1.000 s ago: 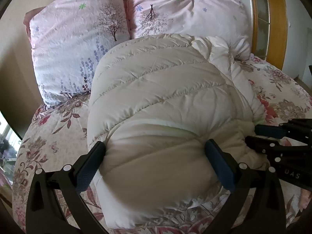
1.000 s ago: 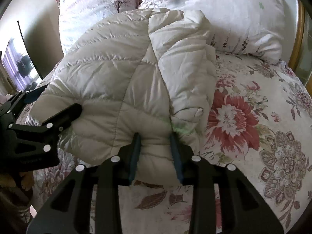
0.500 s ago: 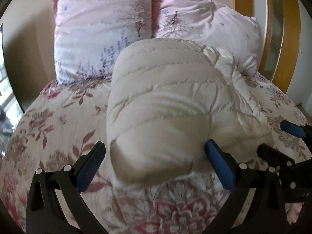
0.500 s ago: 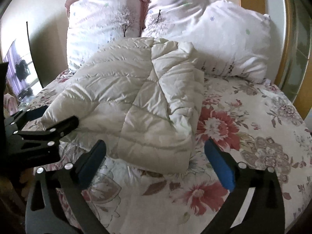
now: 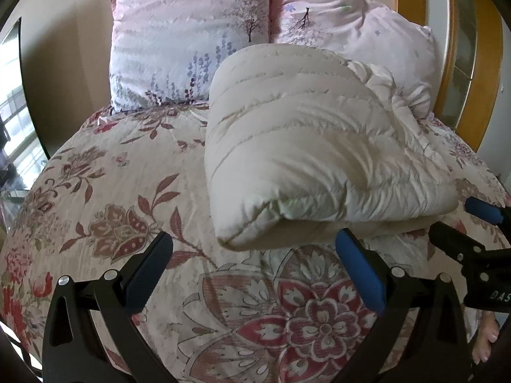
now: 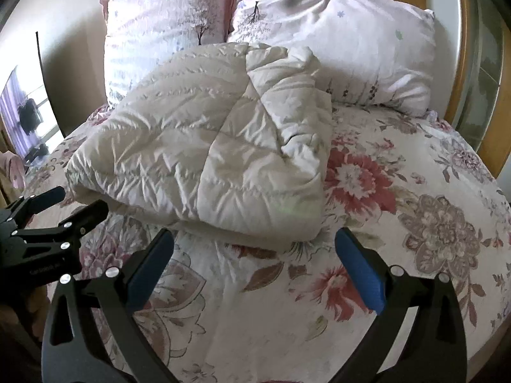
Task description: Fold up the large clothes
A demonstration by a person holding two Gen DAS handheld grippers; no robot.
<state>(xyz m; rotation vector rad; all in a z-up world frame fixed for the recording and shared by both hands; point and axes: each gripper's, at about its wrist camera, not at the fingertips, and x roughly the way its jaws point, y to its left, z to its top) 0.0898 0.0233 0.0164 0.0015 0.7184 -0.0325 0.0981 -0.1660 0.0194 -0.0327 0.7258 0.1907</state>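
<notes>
A cream quilted puffy garment [image 5: 313,146] lies folded in a thick bundle on the floral bedspread [image 5: 134,198], its far end against the pillows. It also shows in the right wrist view [image 6: 217,146]. My left gripper [image 5: 252,268] is open and empty, a little in front of the bundle's near edge. My right gripper [image 6: 252,268] is open and empty, just short of the bundle's front edge. Each gripper shows at the edge of the other's view: the right one [image 5: 472,226] and the left one [image 6: 60,204].
Two pink printed pillows [image 5: 191,38] [image 6: 345,41] lean against the wall at the head of the bed. A wooden frame [image 5: 472,63] stands at the right. Bare floral bedspread [image 6: 415,223] lies to the right and in front of the bundle.
My right gripper let go of the garment's front edge and opened. Both grippers drew back from the bundle, which now rests flat on the bed.
</notes>
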